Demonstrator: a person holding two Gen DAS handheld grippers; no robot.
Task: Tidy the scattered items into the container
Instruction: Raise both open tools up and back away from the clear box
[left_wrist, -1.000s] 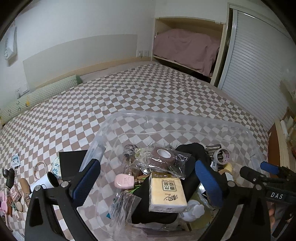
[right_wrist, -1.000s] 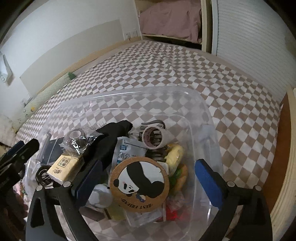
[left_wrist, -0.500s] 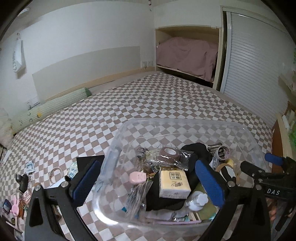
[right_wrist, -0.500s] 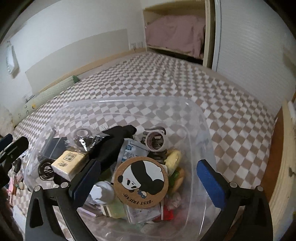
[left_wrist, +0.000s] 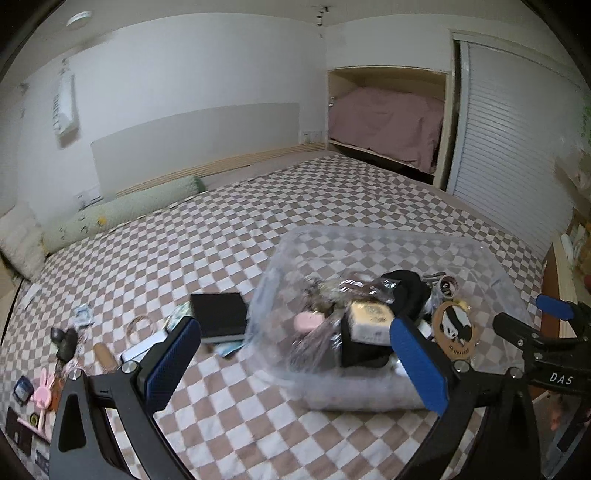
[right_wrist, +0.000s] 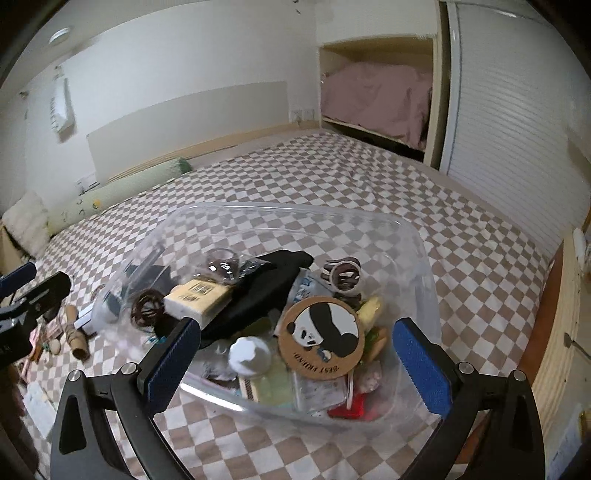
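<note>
Sitting on the checkered bedspread (right_wrist: 332, 177), the clear plastic container (right_wrist: 424, 266) holds a heap of small things: a round panda coaster (right_wrist: 320, 338) propped on top, a yellow tissue pack (right_wrist: 197, 297), a black cloth (right_wrist: 266, 291), a roll of tape (right_wrist: 345, 275), a coil of brown hair ties (right_wrist: 147, 312) and a white bottle cap (right_wrist: 249, 356).

The right hand-held gripper (right_wrist: 295, 362) hovers over the near edge of the container with its blue pads (right_wrist: 421, 363) spread wide; nothing is between them. The left hand-held gripper (left_wrist: 295, 360) is likewise wide open and empty, poised in front of the container's near left side; in this view the container (left_wrist: 480, 266) is blurred, and the panda coaster (left_wrist: 454, 330) and a small pink case (left_wrist: 308, 321) show through its wall.

Outside the container, on its left, several items lie loose on the bedspread (left_wrist: 184, 251): a black notebook (left_wrist: 219, 314) just beside the container wall, a thin ring (left_wrist: 140, 326), a small packet (left_wrist: 83, 315), a dark object (left_wrist: 64, 341), a cork-coloured cylinder (left_wrist: 105, 356) and a pink rabbit-shaped piece (left_wrist: 43, 389) near the frame's edge. A green bolster (left_wrist: 125, 210) lies along the far wall.
</note>
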